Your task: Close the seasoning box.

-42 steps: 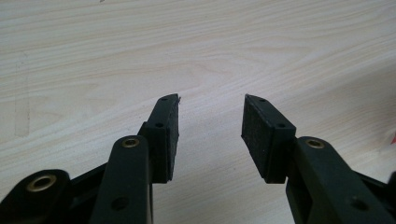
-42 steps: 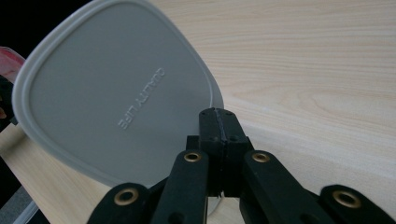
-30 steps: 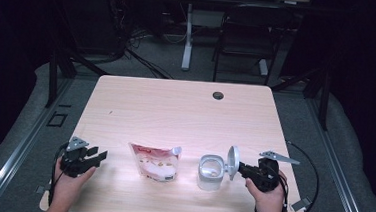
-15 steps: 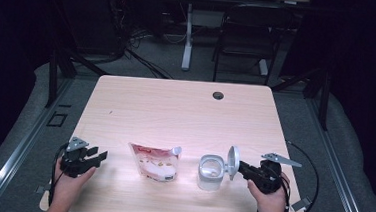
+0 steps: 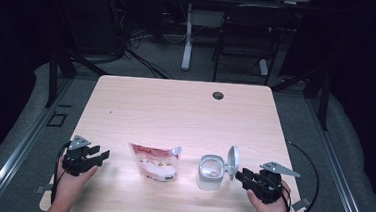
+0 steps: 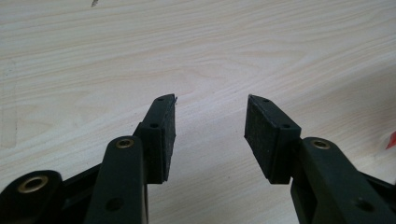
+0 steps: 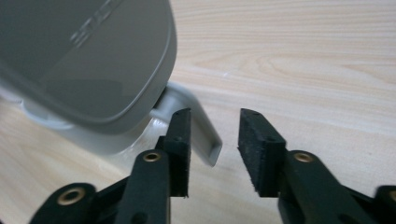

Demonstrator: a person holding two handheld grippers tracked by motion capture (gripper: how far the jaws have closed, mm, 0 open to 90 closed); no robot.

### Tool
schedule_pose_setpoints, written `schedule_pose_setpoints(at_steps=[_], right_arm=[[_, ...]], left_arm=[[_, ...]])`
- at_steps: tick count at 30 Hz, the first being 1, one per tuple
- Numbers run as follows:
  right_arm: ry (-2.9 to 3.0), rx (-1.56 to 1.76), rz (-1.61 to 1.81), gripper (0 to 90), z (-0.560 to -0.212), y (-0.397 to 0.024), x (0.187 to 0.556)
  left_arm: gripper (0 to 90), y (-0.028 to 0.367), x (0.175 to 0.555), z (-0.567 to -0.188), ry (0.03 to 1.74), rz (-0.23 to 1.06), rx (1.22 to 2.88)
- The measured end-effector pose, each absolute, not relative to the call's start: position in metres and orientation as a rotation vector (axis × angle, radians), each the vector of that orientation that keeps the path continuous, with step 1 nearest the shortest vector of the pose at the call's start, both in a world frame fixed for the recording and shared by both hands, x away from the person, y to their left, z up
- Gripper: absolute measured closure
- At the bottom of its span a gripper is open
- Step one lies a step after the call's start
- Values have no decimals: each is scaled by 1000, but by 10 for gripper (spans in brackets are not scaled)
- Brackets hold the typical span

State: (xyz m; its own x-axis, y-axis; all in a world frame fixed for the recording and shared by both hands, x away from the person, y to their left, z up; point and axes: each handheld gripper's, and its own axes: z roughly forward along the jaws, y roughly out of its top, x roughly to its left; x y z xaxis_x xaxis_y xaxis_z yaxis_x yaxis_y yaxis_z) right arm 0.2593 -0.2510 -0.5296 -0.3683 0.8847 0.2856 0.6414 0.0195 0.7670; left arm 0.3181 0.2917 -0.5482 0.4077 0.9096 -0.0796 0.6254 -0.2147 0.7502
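Note:
A white container (image 5: 210, 172) stands near the table's front right with its hinged lid (image 5: 232, 162) flipped up. My right gripper (image 5: 239, 176) sits just right of the lid. Its jaws have just been opening and now stand apart. In the right gripper view the grey lid (image 7: 88, 56) fills the upper left, and its hinge tab (image 7: 205, 140) pokes between my right gripper (image 7: 215, 128) jaws, with no pad pressing it. A red-and-white spouted pouch (image 5: 156, 162) lies flat at front centre. My left gripper (image 5: 101, 156) rests at front left, its jaws (image 6: 210, 119) also just opening, nothing between them.
The pale wood table (image 5: 175, 115) has a dark cable hole (image 5: 218, 95) near its far edge. A cable (image 5: 308, 167) trails off the right side. A chair (image 5: 243, 44) and desk legs stand on the floor behind the table.
The right gripper's jaws have spread apart beside the raised lid, which stays up. Both hands have kept their places.

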Motion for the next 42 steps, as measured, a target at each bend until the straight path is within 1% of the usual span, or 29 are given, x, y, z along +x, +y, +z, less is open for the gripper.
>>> schedule_pose_setpoints(at_steps=[2,3,4,5,8,16,20,25,38,42], right_arm=[[2039,1568,1261,681,-529,-250,258],[2056,1554,1250,710,-529,-248,255],[2056,1554,1250,710,-529,-248,255],[2071,1544,1247,738,-529,-246,253],[2079,1541,1234,765,-529,-244,252],[2112,1532,1232,781,-531,-241,253],[2130,1526,1219,810,-533,-240,255],[2132,1526,1231,823,-533,-239,257],[2109,1525,1232,804,-533,-239,267],[2092,1532,1257,803,-535,-240,279]], left_arm=[[536,291,319,-548,1305,499,1939],[536,290,320,-548,1302,494,1945],[536,290,320,-548,1302,494,1945],[536,289,321,-548,1295,492,1950],[536,288,321,-549,1294,492,1948],[537,287,323,-548,1291,489,1954],[537,287,323,-549,1289,492,1954],[538,288,322,-549,1295,496,1953],[538,292,319,-549,1305,504,1952],[539,293,317,-549,1312,503,1966]])
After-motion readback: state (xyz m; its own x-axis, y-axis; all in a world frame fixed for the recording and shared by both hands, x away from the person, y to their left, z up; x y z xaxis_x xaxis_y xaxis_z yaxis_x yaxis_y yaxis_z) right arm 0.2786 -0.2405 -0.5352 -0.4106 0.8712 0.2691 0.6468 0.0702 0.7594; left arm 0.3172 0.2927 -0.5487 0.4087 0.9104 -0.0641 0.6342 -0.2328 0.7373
